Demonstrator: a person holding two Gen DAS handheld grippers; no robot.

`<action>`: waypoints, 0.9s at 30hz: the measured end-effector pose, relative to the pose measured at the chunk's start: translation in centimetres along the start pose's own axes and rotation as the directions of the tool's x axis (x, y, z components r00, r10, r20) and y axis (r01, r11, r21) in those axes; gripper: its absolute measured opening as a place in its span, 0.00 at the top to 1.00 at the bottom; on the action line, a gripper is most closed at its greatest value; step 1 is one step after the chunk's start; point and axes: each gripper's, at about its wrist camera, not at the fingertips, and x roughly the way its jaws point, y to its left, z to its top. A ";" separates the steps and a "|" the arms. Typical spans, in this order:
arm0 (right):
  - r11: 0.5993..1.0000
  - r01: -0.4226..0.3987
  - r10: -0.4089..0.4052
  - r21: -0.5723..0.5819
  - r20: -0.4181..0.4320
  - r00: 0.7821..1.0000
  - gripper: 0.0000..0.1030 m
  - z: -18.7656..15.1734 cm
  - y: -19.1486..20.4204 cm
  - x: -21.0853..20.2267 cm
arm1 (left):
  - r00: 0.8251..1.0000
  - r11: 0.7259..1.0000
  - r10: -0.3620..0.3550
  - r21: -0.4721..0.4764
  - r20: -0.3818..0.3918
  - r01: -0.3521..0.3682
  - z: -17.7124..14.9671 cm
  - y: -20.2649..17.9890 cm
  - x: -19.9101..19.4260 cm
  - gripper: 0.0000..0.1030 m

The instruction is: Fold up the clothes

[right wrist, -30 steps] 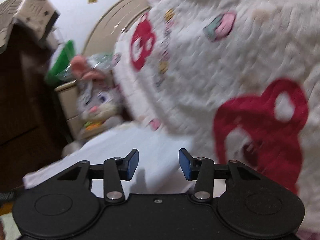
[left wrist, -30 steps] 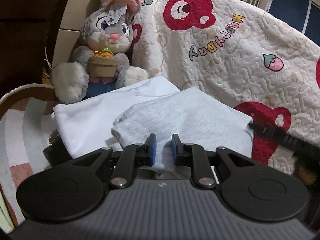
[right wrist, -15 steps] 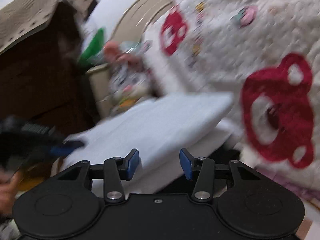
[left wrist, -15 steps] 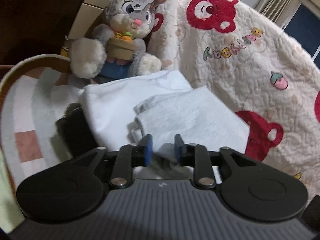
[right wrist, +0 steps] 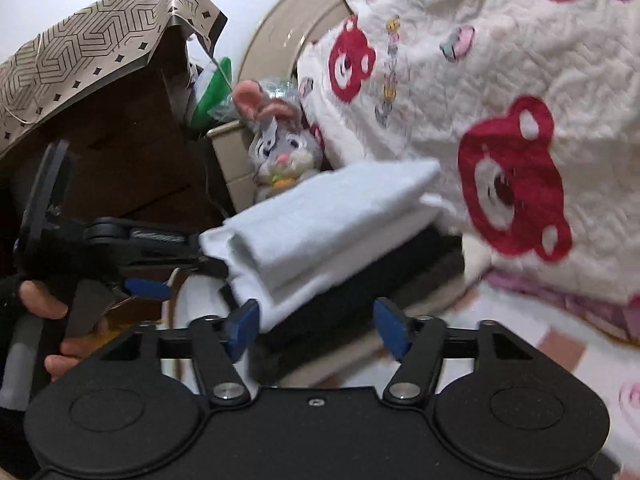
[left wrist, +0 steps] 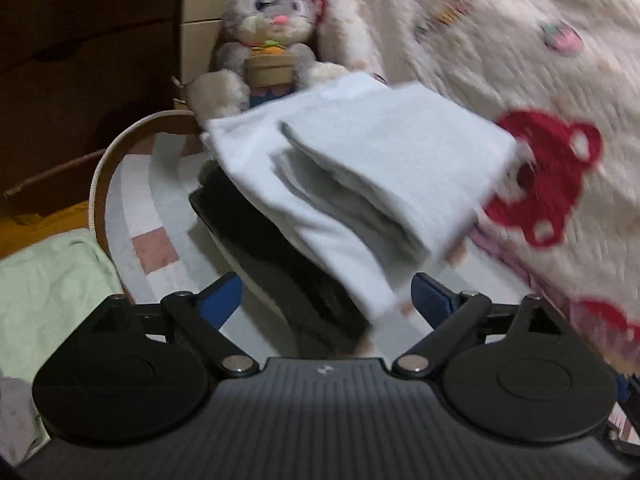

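Note:
A stack of folded clothes lies on the bed: a folded light grey garment (left wrist: 400, 160) on top, a white one (left wrist: 320, 248) under it, a black one (left wrist: 280, 256) at the bottom. It also shows in the right wrist view (right wrist: 328, 220). My left gripper (left wrist: 326, 300) is open, its blue pads wide apart just short of the stack's near edge. In the right wrist view my left gripper (right wrist: 176, 276) sits at the stack's left end. My right gripper (right wrist: 316, 328) is open and empty in front of the black garment (right wrist: 360, 292).
A white quilt with red bears (left wrist: 520, 60) is heaped right of the stack. A grey plush rabbit (left wrist: 268, 32) sits behind it by a cream drawer unit (left wrist: 196, 20). A pale green cloth (left wrist: 44, 288) lies at the left. Dark wooden furniture (right wrist: 120, 152) stands left.
My left gripper has opened wide, let go of the grey garment and pulled back from the stack. My right gripper has swung left to face the stack.

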 end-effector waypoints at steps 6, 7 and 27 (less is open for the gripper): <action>0.994 0.100 -0.099 -0.043 0.009 0.995 0.23 -0.8 2.9 -4.2 | 0.999 0.995 -0.042 0.086 0.000 0.042 -4.0 -4.4 -4.5 0.08; 0.992 0.119 -0.119 -0.051 0.012 0.993 0.23 -1.0 3.4 -4.9 | 0.999 0.996 -0.051 0.072 -0.010 0.051 -4.5 -4.5 -5.0 0.08; 0.960 0.276 -0.275 0.053 -0.026 0.961 0.17 -5.3 2.7 -14.6 | 0.995 0.980 -0.083 0.179 -0.058 0.092 -13.0 -6.2 -10.9 0.07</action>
